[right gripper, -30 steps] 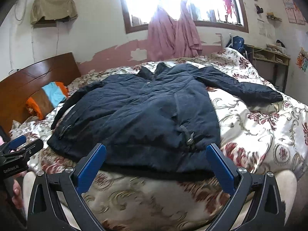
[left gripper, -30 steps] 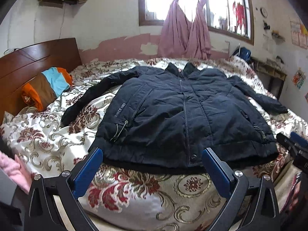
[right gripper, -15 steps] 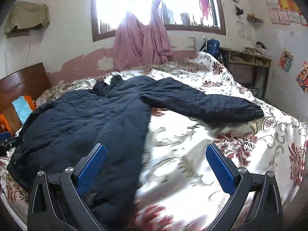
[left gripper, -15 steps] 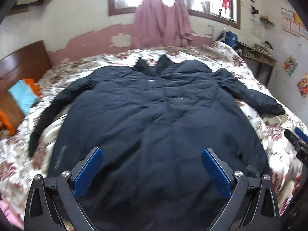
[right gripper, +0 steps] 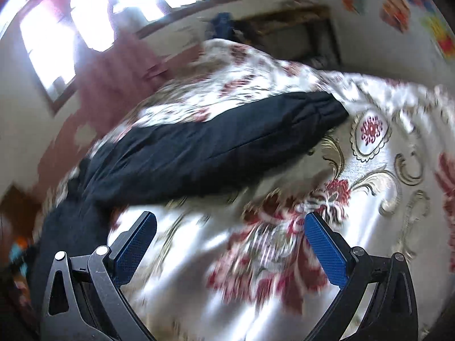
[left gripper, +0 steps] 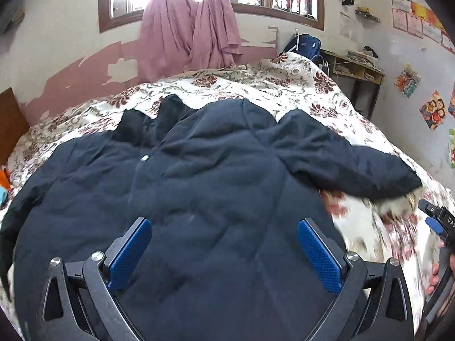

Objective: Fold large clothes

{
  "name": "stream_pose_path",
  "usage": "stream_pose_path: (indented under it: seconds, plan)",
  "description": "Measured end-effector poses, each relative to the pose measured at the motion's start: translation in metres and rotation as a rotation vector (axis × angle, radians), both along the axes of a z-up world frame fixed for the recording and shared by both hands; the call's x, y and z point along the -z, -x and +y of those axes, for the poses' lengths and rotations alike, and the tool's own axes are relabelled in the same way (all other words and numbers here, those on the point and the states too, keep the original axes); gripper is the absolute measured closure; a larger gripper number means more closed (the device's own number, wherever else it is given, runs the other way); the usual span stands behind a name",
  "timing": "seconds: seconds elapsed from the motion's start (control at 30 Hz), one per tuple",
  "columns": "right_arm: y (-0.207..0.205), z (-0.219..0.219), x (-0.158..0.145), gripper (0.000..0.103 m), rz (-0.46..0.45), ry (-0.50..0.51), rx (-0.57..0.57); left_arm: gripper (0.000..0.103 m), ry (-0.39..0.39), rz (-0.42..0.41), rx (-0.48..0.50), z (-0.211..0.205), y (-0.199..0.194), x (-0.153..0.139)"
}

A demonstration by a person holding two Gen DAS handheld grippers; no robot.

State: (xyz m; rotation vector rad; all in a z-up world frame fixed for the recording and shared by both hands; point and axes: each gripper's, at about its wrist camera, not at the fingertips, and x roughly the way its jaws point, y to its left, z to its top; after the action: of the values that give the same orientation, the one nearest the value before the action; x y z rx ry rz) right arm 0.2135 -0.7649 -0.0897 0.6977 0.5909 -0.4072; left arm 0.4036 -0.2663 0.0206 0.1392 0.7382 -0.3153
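A large dark navy padded jacket lies spread front-up on the bed, collar toward the window. My left gripper is open and empty, hovering low over the jacket's body. The jacket's right sleeve stretches out to the right. In the right wrist view that sleeve lies across the bedspread with its cuff at the right. My right gripper is open and empty above the bedspread, just short of the sleeve. It also shows at the right edge of the left wrist view.
The floral satin bedspread covers the whole bed. A pink curtain hangs at the window behind. A wooden desk with a blue bag stands at the back right. A wooden headboard is at the left.
Both grippers have moved forward over the bed. The left now hangs over the jacket's body; the right swung right and tilted toward the right sleeve. Both stayed open.
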Motion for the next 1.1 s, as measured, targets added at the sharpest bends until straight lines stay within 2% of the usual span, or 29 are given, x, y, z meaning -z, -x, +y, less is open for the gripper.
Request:
stream_pose_path:
  seconds: [0.1, 0.27, 0.3, 0.37, 0.4, 0.43, 0.47, 0.5, 0.53, 0.63, 0.77, 0.83, 0.9, 1.0, 1.1]
  plan:
    - [-0.034, -0.024, 0.022, 0.001, -0.048, -0.110, 0.033, 0.000, -0.012, 0.010, -0.012, -0.020, -0.027, 0.006]
    - [-0.077, -0.050, 0.066, 0.001, -0.110, -0.330, 0.113, 0.000, 0.053, 0.034, -0.033, -0.050, -0.075, 0.022]
    - [-0.081, -0.053, 0.075, 0.006, -0.130, -0.370, 0.141, 0.000, 0.064, 0.044, -0.023, -0.055, -0.086, 0.029]
    - [-0.085, -0.055, 0.089, 0.029, -0.176, -0.408, 0.200, 0.000, 0.091, 0.082, 0.013, -0.064, -0.101, 0.042]
    - [-0.087, -0.056, 0.095, 0.053, -0.196, -0.419, 0.229, 0.000, 0.105, 0.120, 0.032, -0.068, -0.110, 0.051]
    - [-0.089, -0.055, 0.098, 0.065, -0.210, -0.425, 0.243, 0.000, 0.107, 0.160, 0.042, -0.072, -0.114, 0.060]
    - [-0.092, -0.055, 0.101, 0.068, -0.224, -0.428, 0.250, 0.000, 0.103, 0.193, 0.047, -0.076, -0.119, 0.068]
    - [-0.094, -0.053, 0.099, 0.079, -0.241, -0.414, 0.253, 0.000, 0.100, 0.218, 0.043, -0.077, -0.122, 0.076]
    - [-0.097, -0.050, 0.094, 0.086, -0.256, -0.386, 0.253, 0.000, 0.101, 0.229, 0.044, -0.078, -0.123, 0.079]
    - [-0.111, -0.036, 0.061, 0.092, -0.271, -0.259, 0.220, 0.000, 0.093, 0.249, 0.043, -0.079, -0.126, 0.083]
    - [-0.133, -0.001, -0.015, 0.094, -0.318, -0.040, 0.133, 0.000, 0.092, 0.271, 0.051, -0.073, -0.126, 0.078]
    - [-0.149, 0.027, -0.061, 0.094, -0.348, 0.095, 0.061, 0.000, 0.125, 0.282, 0.038, -0.054, -0.120, 0.068]
    - [-0.166, 0.065, -0.105, 0.094, -0.379, 0.233, -0.024, 0.000, 0.120, 0.269, 0.015, -0.036, -0.112, 0.058]
    - [-0.197, 0.132, -0.167, 0.094, -0.421, 0.427, -0.167, 0.000, 0.097, 0.226, -0.046, 0.012, -0.089, 0.042]
    - [-0.227, 0.198, -0.210, 0.094, -0.426, 0.551, -0.307, 0.000, 0.113, 0.211, -0.111, 0.070, -0.070, 0.032]
